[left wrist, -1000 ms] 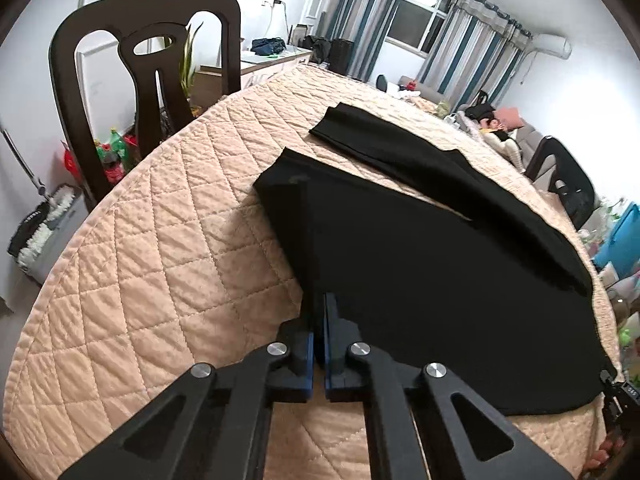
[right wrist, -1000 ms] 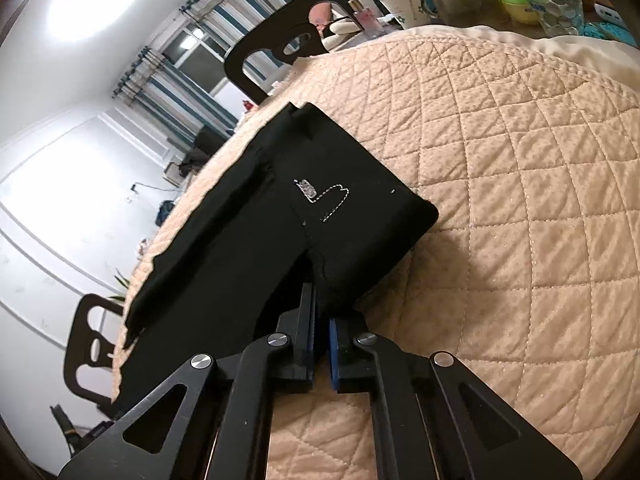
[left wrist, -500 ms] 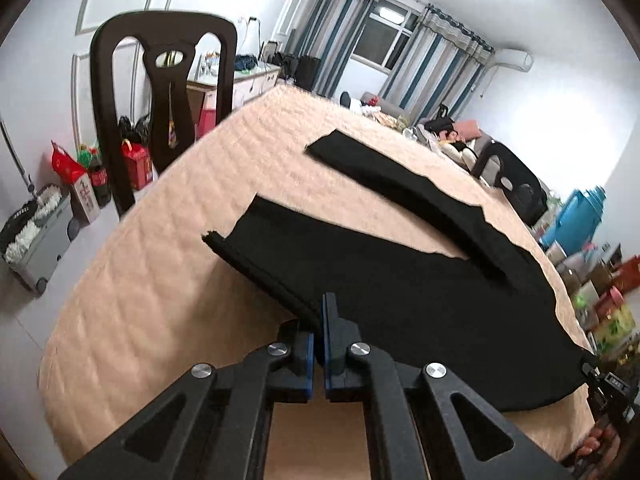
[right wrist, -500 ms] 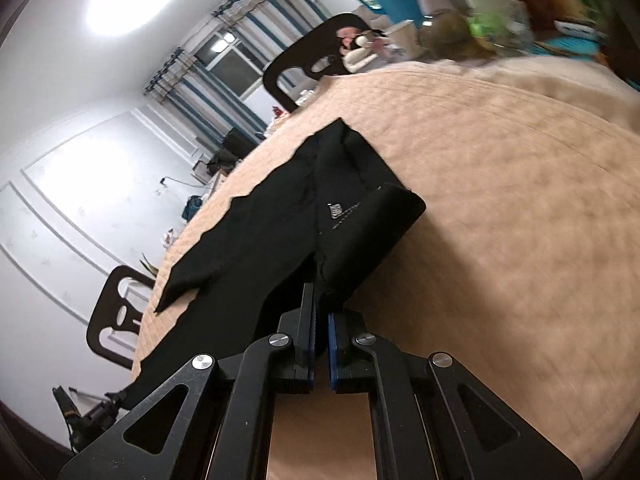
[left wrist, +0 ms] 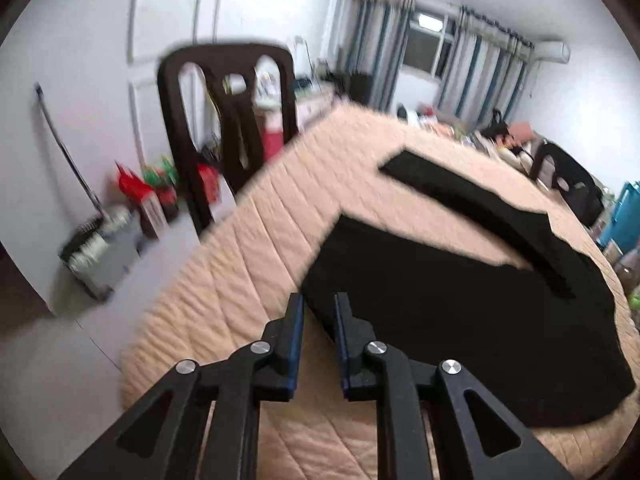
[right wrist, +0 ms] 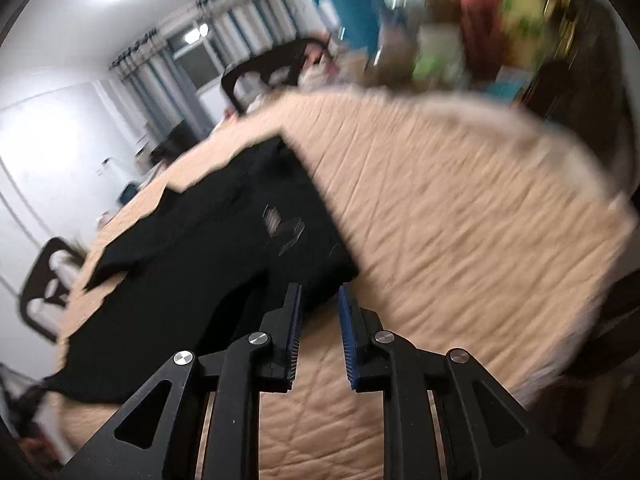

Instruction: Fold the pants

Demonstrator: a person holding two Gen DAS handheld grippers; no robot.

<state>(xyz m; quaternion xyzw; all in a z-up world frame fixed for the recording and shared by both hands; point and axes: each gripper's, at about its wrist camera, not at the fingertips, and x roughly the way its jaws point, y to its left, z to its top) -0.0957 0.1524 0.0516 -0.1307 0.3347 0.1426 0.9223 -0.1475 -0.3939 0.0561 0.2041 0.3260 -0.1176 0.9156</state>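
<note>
1. The pants [left wrist: 460, 312] lie flat on the quilted table [left wrist: 256, 264], near its front edge, one leg [left wrist: 460, 196] splayed away toward the far edge.
2. The left gripper [left wrist: 319, 312] has just been opening; its jaws stand parted, and the folded near corner of the pants shows through the gap, but the pads do not press it: released.
3. The right gripper [right wrist: 319, 304] has likewise just been opening and grips nothing; the waist end [right wrist: 288, 232] lies just beyond its tips.
4. The long axis of the pants [right wrist: 192, 280] runs along the front edge, from one gripper to the other, so each hand sits at one end.
5. Judged from this, the next fold turns on the splayed leg, which lies ahead of the left gripper, the nearer hand, toward the far edge.
</note>
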